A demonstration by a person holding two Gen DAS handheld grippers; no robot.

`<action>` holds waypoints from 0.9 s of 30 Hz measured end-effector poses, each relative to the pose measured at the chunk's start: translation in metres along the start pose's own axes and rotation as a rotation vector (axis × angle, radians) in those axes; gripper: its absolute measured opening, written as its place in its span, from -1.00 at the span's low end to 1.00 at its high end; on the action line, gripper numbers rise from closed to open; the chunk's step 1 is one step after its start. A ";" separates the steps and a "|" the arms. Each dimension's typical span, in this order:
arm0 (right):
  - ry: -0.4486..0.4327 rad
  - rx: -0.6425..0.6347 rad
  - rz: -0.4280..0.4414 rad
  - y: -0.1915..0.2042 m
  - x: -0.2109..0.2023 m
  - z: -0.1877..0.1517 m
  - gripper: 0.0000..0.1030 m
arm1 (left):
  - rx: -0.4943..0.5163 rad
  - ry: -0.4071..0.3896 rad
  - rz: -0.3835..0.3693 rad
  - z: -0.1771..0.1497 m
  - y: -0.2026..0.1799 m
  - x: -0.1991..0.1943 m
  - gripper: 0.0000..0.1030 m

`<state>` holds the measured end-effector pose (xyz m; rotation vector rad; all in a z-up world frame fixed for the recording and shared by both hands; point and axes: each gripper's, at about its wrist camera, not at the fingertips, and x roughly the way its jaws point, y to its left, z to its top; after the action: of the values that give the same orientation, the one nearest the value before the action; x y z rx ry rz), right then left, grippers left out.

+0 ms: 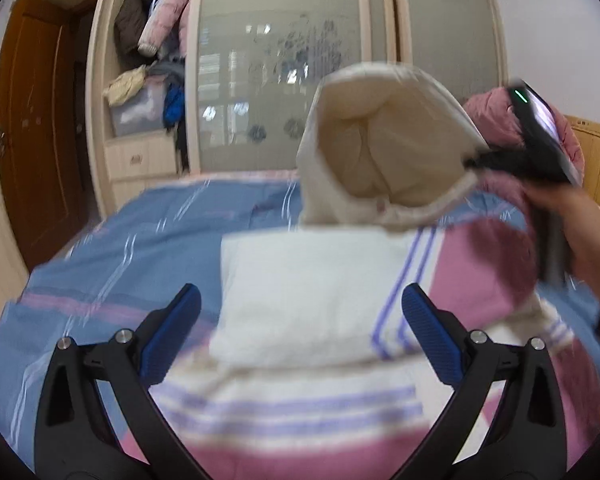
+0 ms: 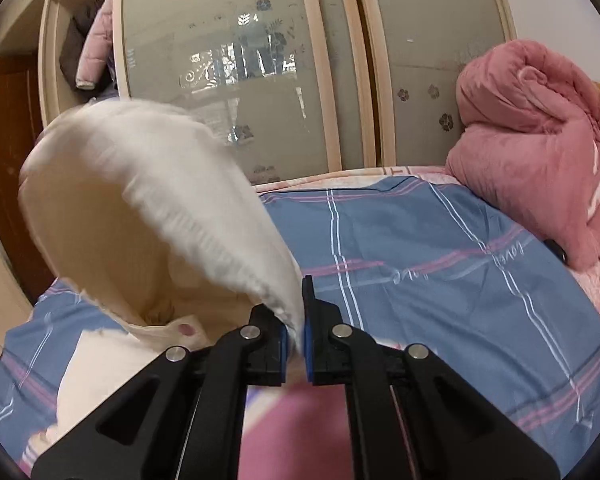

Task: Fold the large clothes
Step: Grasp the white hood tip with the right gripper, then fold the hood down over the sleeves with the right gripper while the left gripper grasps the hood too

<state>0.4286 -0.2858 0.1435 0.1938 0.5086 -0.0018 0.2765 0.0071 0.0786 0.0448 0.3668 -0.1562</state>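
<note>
A cream, pink and purple-striped hooded garment (image 1: pixel 300 300) lies folded on the bed. Its cream hood (image 1: pixel 380 144) is lifted upright above it. My right gripper (image 2: pixel 296 332) is shut on the hood's edge (image 2: pixel 204 216) and holds it up. In the left wrist view the right gripper (image 1: pixel 480 162) shows at the hood's right rim, held by a hand. My left gripper (image 1: pixel 300 320) is open and empty, its blue pads either side of the folded body, just above it.
The bed has a blue and pink checked sheet (image 2: pixel 440 264). A pink quilt (image 2: pixel 540 148) is bundled at its far right. A wardrobe with sliding glass doors (image 1: pixel 280 68) and open shelves of clothes (image 1: pixel 148 60) stands behind. A brown door (image 1: pixel 32 120) is at left.
</note>
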 end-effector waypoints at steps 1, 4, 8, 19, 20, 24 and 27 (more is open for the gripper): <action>0.018 0.022 0.020 -0.008 -0.006 -0.009 -0.89 | 0.032 -0.015 0.000 0.011 -0.005 0.012 0.96; 0.028 0.045 0.040 -0.018 -0.017 -0.029 -0.89 | 0.129 0.056 0.009 0.038 -0.023 0.064 0.96; 0.055 0.080 0.073 -0.029 -0.020 -0.043 -0.89 | 0.291 0.083 0.184 0.059 -0.045 0.122 0.96; 0.092 -0.015 0.101 -0.036 -0.036 -0.060 -0.88 | 0.504 0.161 -0.075 0.053 -0.078 0.102 -0.95; 0.096 -0.060 0.097 -0.032 -0.040 -0.068 -0.88 | 0.521 0.182 -0.097 0.042 -0.079 0.092 -0.94; 0.131 -0.236 0.085 -0.019 -0.050 -0.106 -0.86 | 0.531 0.328 -0.136 -0.009 -0.076 0.072 -0.80; 0.144 -0.332 0.071 -0.012 -0.055 -0.133 -0.78 | 0.491 0.400 -0.146 -0.046 -0.073 0.072 -0.77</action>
<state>0.3154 -0.2759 0.0542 -0.1141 0.6369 0.1664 0.3147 -0.0723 0.0092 0.5402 0.7250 -0.3820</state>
